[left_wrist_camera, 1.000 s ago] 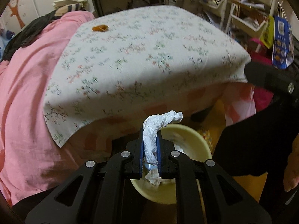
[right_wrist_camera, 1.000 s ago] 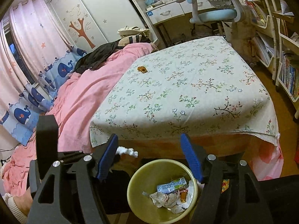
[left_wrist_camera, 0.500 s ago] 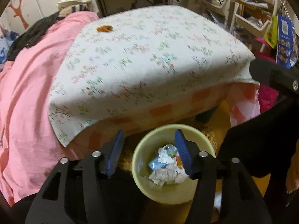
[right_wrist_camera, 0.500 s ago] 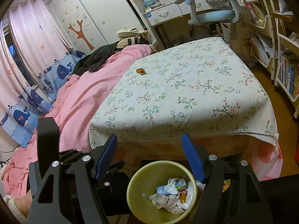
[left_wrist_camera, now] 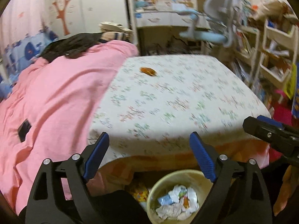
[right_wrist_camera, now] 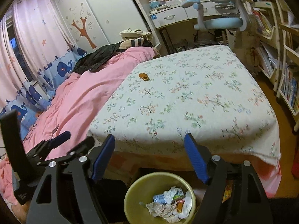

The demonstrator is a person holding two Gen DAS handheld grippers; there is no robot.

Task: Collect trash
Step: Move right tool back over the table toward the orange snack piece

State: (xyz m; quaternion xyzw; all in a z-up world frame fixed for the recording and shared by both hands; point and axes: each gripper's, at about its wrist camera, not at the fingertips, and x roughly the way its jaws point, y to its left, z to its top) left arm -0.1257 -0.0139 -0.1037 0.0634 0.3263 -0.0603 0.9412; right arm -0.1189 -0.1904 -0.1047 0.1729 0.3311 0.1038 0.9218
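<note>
Trash (right_wrist_camera: 169,203) fills the yellow bin (right_wrist_camera: 138,192); left tongs (left_wrist_camera: 149,147) and right tongs (right_wrist_camera: 149,147) spread wide, holding nothing.

No text, label, brand or number can be read in either view. The wrappers in the yellow bin (right_wrist_camera: 130,196) and the book spines on the shelves (right_wrist_camera: 288,91) are too small and blurred to make out.

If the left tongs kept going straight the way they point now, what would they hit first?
Probably the floral sheet on the bed: the open left tongs aim at its near edge, above the trash bin. The orange wrapper lies farther back. Depth is uncertain.
</note>
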